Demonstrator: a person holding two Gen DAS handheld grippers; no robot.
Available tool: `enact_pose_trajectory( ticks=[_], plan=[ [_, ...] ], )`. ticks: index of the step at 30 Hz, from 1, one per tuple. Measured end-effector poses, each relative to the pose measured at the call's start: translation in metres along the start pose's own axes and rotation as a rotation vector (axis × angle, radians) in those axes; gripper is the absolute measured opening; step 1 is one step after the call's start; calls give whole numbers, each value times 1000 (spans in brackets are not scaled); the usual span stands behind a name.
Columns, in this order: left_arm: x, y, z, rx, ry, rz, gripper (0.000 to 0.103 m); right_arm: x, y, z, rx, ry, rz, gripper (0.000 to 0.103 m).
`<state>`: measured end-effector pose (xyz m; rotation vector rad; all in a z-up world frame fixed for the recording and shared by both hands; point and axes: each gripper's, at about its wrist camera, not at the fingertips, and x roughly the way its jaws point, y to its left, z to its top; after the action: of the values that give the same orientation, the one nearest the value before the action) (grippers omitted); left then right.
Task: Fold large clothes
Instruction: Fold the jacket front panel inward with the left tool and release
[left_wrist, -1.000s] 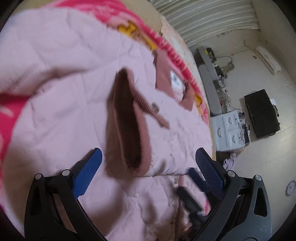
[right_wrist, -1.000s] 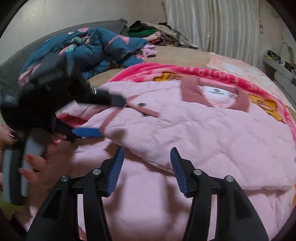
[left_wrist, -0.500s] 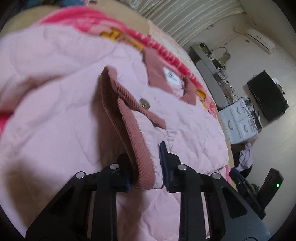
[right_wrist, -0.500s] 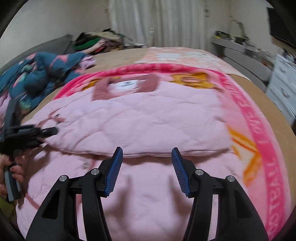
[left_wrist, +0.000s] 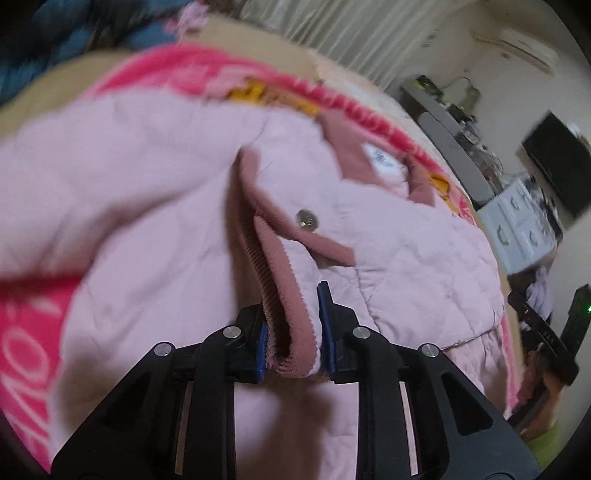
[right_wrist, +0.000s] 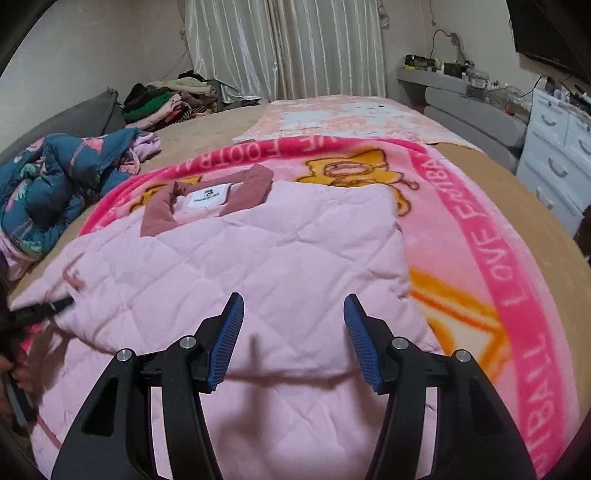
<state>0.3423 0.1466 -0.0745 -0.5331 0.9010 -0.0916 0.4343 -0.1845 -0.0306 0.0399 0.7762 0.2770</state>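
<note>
Pale pink quilted jacket (right_wrist: 258, 266) with rose collar lies spread on blanket, sleeve folded across.

The left hand-held gripper (left_wrist: 291, 328) has matte black angular plastic arms with triangular cut-outs, round silver pivot screws, and narrow blue pads. The right hand-held gripper (right_wrist: 293, 341) is built alike: black arms, silver screws, and blue ribbed fingers (right_wrist: 229, 338) tapering toward their tips.
</note>
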Motion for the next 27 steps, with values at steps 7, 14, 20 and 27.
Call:
enact_pose_trajectory(
  ticks=[7, 14, 20, 27],
  plan=[
    [-2, 2, -2, 1, -4, 11, 17, 31, -14, -8, 5, 126, -43, 59],
    [0, -9, -7, 53, -4, 31, 19, 43, -35, -19, 75, 145, -58, 59],
    [0, -11, -6, 51, 1, 38, 20, 32, -29, -17, 79, 119, -75, 65],
    [-5, -25, -10, 91, 4, 75, 36, 8, -23, -14, 113, 76, -29, 88]
  ],
)
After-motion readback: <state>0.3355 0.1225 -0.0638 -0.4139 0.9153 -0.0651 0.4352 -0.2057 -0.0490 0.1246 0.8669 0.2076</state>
